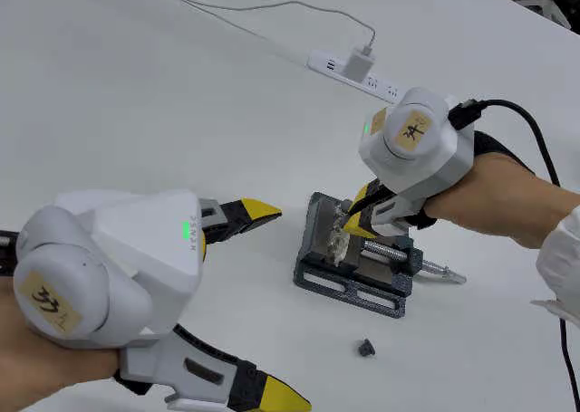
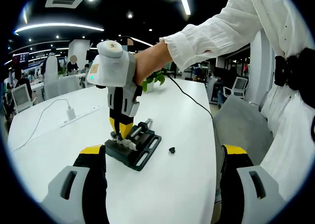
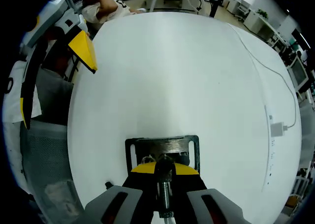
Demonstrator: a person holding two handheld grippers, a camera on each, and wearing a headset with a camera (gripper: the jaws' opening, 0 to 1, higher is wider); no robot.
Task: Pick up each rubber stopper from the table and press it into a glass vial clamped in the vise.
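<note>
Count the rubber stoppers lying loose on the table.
1: a dark stopper lies on the table, near the vise but apart from it. The right gripper, jaws close together over the vise, may hide another.

From head height, forward and down onto the dark grey metal bench vise [image 1: 355, 263] on the white table [image 1: 136, 95]; shared by the left gripper view, low and farther off, and the right gripper view, close over its screw end.

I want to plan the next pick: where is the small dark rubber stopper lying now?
In the head view the small dark rubber stopper lies on the white table, close to the dark metal vise, on its near side.
</note>
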